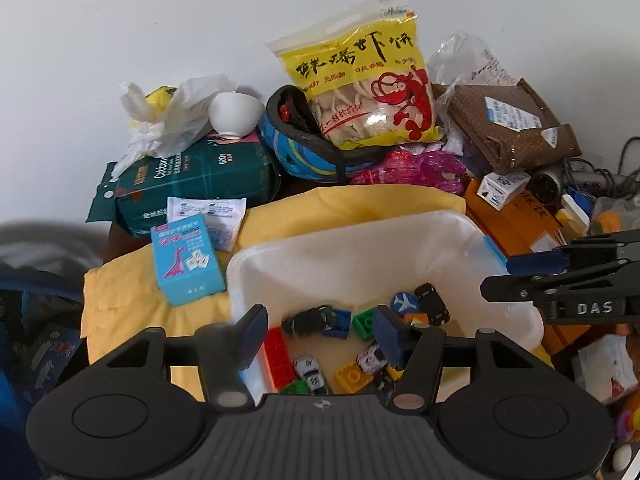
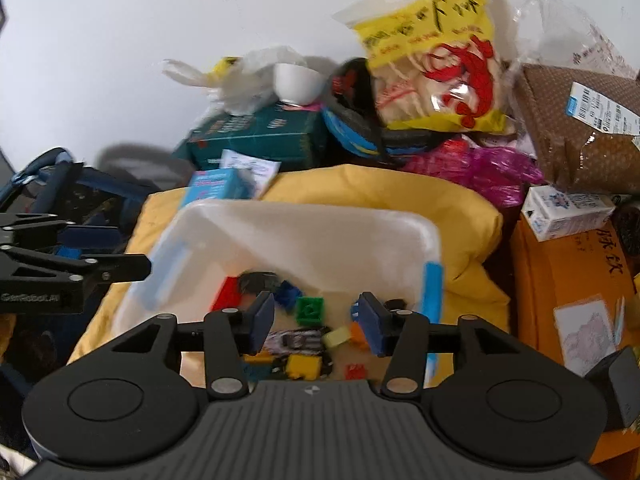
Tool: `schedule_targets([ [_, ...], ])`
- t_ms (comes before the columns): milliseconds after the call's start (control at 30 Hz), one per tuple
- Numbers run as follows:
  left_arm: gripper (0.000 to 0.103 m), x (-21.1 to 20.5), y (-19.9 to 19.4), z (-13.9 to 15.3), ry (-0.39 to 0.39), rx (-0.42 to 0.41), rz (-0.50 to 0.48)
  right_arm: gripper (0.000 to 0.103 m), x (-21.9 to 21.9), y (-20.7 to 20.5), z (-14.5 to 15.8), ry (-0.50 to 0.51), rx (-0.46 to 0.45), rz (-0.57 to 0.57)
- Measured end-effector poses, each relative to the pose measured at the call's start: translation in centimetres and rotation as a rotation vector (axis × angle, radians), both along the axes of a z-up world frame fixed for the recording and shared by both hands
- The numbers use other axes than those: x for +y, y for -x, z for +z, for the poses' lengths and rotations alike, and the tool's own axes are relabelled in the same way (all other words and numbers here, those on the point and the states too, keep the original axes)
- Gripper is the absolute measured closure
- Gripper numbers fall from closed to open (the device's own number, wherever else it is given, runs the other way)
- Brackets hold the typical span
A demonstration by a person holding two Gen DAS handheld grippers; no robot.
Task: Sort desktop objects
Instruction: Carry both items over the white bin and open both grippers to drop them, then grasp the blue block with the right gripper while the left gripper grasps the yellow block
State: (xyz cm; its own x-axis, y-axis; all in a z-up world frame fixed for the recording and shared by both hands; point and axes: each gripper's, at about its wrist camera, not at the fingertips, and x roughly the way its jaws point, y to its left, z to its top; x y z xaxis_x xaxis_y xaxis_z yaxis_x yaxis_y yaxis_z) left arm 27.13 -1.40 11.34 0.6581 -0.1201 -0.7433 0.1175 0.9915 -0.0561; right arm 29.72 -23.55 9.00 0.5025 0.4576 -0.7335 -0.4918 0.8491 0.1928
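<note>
A white plastic bin [image 1: 360,240] [image 2: 304,224] rests on a yellow cloth [image 1: 128,300] [image 2: 460,216] and holds toy cars and building bricks, among them a red brick [image 1: 278,354] and a green brick [image 2: 309,310]. My left gripper [image 1: 320,334] hovers open over the bin's near left corner with nothing between its fingers. My right gripper [image 2: 316,322] stands open above the bin's near edge, also holding nothing. In the left wrist view the right gripper [image 1: 520,280] pokes in from the right edge. A light blue card box [image 1: 186,260] lies left of the bin.
Clutter is piled against the white wall: a yellow prawn cracker bag [image 1: 360,80], a blue helmet [image 1: 304,148], a green cotton pack [image 1: 192,188], a white bowl [image 1: 234,114], a brown parcel [image 1: 508,124], an orange box [image 2: 572,280] and a small white carton [image 2: 564,212].
</note>
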Motion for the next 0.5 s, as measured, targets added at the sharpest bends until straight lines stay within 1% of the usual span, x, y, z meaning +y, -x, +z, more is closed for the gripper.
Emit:
schedule_targets([
  [133, 0.038, 1.1, 5.3, -1.8, 0.019, -0.041, -0.014, 0.052, 1.3, 5.9, -0.6, -0.025, -0.036, 0.104],
  [200, 0.038, 1.5, 8.0, -3.7, 0.006, -0.022, -0.035, 0.050, 2.3, 8.8, -2.0, -0.016, -0.025, 0.156],
  [267, 0.038, 1.7, 9.8, -6.4, -0.015, 0.022, -0.043, 0.050, 3.7, 10.8, -4.6, 0.024, 0.003, 0.190],
  [300, 0.038, 1.8, 10.2, -7.9, -0.025, 0.058, -0.051, 0.050, 4.5, 11.2, -6.2, 0.049, 0.037, 0.191],
  [367, 0.038, 1.9, 10.4, -10.9, -0.072, 0.109, -0.047, 0.050, 5.7, 11.3, -8.6, 0.064, 0.078, 0.176],
  [433, 0.038, 2.2, 10.0, -13.0, -0.091, 0.131, -0.032, 0.050, 6.9, 10.9, -10.2, 0.068, 0.088, 0.156],
  [500, 0.038, 2.5, 9.3, -14.7, -0.085, 0.146, -0.014, 0.050, 7.7, 10.1, -11.8, 0.068, 0.120, 0.117],
])
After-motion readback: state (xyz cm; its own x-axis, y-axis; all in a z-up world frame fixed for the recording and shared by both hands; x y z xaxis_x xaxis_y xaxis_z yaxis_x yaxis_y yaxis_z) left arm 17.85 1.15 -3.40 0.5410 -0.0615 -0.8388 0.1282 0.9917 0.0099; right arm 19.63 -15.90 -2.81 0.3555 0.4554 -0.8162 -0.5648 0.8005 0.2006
